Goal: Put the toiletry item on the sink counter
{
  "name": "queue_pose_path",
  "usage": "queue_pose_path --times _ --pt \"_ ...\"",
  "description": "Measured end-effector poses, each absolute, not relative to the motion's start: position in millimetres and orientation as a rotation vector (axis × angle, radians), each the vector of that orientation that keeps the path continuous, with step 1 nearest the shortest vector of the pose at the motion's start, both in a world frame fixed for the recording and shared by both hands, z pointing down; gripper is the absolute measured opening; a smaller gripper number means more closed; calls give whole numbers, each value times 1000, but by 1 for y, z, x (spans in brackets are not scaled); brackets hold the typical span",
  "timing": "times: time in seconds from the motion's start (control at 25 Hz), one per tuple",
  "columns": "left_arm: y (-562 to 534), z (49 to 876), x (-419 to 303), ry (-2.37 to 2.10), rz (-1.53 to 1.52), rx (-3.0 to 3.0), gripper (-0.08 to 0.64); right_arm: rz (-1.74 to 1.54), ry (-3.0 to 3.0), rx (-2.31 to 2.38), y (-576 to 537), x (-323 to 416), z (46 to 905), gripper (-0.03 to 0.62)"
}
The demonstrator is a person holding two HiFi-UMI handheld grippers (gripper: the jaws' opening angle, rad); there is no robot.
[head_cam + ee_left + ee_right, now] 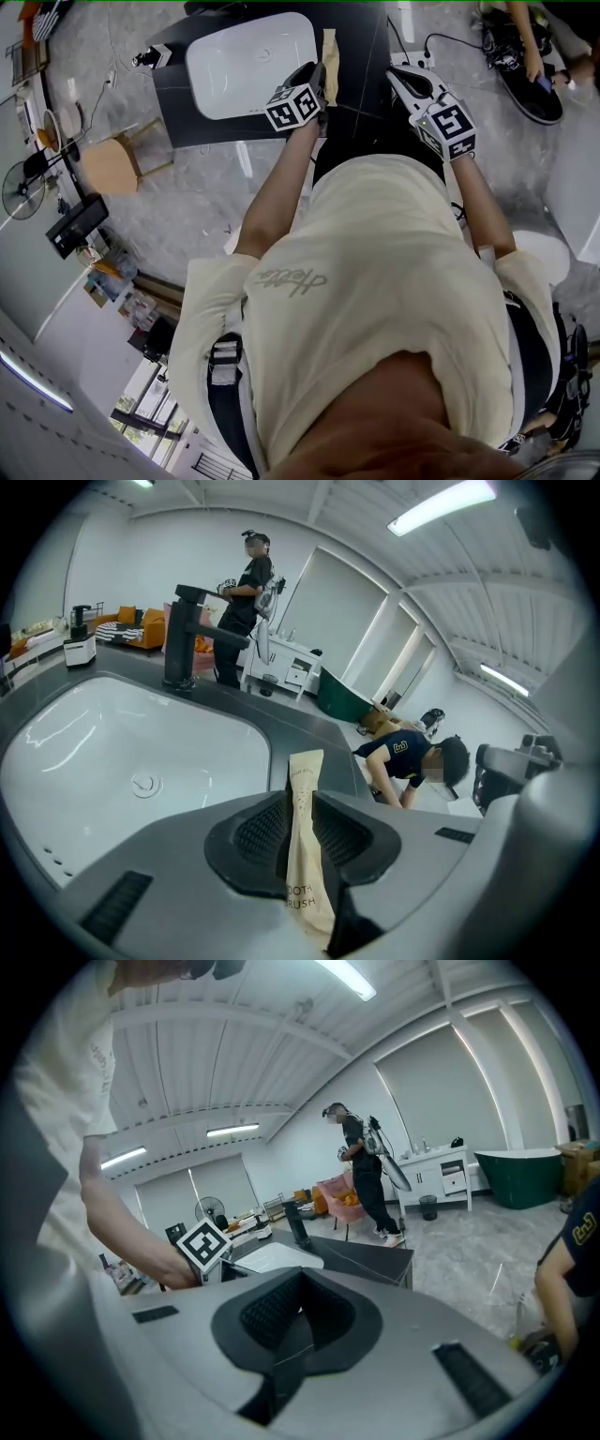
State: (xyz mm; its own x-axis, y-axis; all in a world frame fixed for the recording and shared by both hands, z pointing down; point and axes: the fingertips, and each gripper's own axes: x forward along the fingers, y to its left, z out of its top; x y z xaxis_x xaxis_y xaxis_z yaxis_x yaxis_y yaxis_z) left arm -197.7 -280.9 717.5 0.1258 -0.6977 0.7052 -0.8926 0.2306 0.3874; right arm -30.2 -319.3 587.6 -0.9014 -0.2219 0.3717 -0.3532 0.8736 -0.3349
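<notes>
The toiletry item is a tan paper toothbrush packet (pixel 305 841), and my left gripper (pixel 302 808) is shut on its middle. In the head view the packet (pixel 329 52) sticks out past the left gripper (pixel 314 77), above the dark counter (pixel 178 103) just right of the white sink basin (pixel 248 52). The left gripper view shows the basin (pixel 122 761), a black faucet (pixel 192 635) and the grey counter strip (pixel 300 728) below the packet's tip. My right gripper (pixel 405 80) hovers off the counter's right end; its jaws (pixel 298 1312) are shut with nothing between them.
A wooden stool (pixel 111 164) and a fan (pixel 21 187) stand left of the counter. One person crouches on the floor (pixel 412 757) to the right, another stands behind the faucet (pixel 246 602). A small dispenser (pixel 80 635) sits at the counter's far left. A green tub (pixel 520 1174) stands farther off.
</notes>
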Motion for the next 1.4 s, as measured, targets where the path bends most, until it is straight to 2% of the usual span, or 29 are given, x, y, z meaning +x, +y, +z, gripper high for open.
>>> queue_pose_path --times 0.4,0.64,0.84,1.08,1.4 --pt "-275 598 -203 -1695 153 1891 83 415 -2770 550 -311 -55 538 -6" --pt "-265 546 -213 -1663 43 2078 80 318 -2878 622 -301 -74 480 -6" --pt "-246 514 -220 -1626 17 2158 4 285 -2957 633 -287 -91 426 -6" --pt "-233 460 -231 -1611 -69 2286 3 182 -3027 674 -270 -100 375 -6" --pt "-242 393 -223 -1533 -206 2471 3 154 -3004 731 -262 -97 357 -6"
